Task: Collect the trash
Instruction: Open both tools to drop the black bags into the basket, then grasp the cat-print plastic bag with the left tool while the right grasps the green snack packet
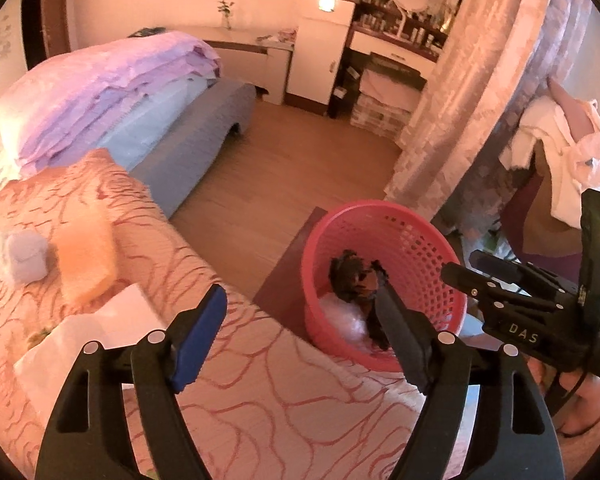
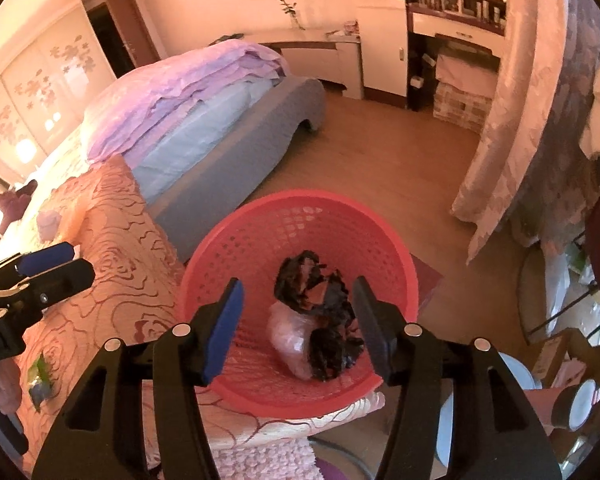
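1. Trash sits in the red basket (image 2: pixel 300 240): a dark crumpled wad (image 2: pixel 320 320) on top of a pale plastic bag (image 2: pixel 288 340), seen straight down the right wrist view, dead centre between the fingers.
2. Right claw (image 2: pixel 296 328) hangs over the basket mouth, jaws apart and nothing between the pads. It looks like a drop completed; that's my read, not a thing shown.
3. Left claw (image 1: pixel 300 328) is spread wide and empty too, poised over the orange patterned bedspread (image 1: pixel 260 380), with the basket off at its two o'clock.
4. Moving outward on the left view: a white sheet of paper (image 1: pixel 100 328) lies at nine o'clock of the left claw, touching the bedspread. Beyond it, at ten o'clock, sit an orange sponge-like block (image 1: pixel 86 260) and a small pale box (image 1: pixel 26 256), side by side.
5. The right view catches a small green-and-dark scrap (image 2: pixel 40 380) on the bedspread at eight o'clock. It's too blurred to name.
6. For the next pick, likely the paper: come in low with the jaws wide, pinch one raised edge rather than pressing flat, and avoid snagging the bedspread cloth.
7. Carry it fully past the basket rim before letting go; the basket stands beside the bed edge, so a short release would drop it on the floor (image 1: pixel 260 168).
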`<state>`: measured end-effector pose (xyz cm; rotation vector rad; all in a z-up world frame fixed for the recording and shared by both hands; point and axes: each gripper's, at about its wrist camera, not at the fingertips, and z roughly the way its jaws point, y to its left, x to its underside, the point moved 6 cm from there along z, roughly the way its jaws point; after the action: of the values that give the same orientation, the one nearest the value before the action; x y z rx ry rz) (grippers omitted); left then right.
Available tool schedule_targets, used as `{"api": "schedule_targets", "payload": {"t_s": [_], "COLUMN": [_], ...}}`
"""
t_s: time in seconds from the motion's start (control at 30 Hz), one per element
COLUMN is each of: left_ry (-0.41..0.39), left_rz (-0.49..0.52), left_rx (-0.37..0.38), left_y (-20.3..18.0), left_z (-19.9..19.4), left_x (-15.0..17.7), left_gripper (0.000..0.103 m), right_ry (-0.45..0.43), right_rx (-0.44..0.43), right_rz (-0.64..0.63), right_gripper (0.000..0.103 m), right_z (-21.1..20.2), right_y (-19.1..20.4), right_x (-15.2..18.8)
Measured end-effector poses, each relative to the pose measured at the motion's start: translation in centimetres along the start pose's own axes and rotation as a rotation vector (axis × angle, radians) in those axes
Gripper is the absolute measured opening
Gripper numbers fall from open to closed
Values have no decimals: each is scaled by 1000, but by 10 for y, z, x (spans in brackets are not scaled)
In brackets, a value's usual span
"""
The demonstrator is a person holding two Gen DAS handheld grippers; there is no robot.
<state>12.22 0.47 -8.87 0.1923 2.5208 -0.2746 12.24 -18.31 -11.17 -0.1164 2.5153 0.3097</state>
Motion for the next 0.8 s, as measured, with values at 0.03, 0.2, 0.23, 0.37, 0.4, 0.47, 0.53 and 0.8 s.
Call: {"api": "schedule_targets", "payload": {"t_s": [0.03,0.2,0.23,0.37,0.4,0.47,0.53,0.8], "left_ry": [-5,-35,-43,-66,-73,-82,-90,-123], "left_rz": [-5,-56,-69,-114,-130,-157,-184,-342], "left_rx": [-7,-55,-71,-121,-134,-159,-196,-351], "left_y": [2,27,34,56,63,75,93,183], "left_z": [-3,-22,-27,-45,-51,-62,-74,-136], "left_x": [1,12,14,25,29,35,44,88], "left_gripper": [74,75,75,75,75,75,75,75], "right_ry": [-1,5,5,3,1,1,8,27], "right_rx": [-5,-55,-63,-118,-130,-158,-185,-257], "right_rz": [-5,-68,-78,-143,-158,-191,-225,-327], "right_gripper": [55,57,57,60,61,62,63,64], "right_z": [-1,-1,-1,-4,-5,-6,-7,-11], "right_y": [3,34,40,75,83,100,115,162], "right_x": [0,2,2,3,4,5,7,19]}}
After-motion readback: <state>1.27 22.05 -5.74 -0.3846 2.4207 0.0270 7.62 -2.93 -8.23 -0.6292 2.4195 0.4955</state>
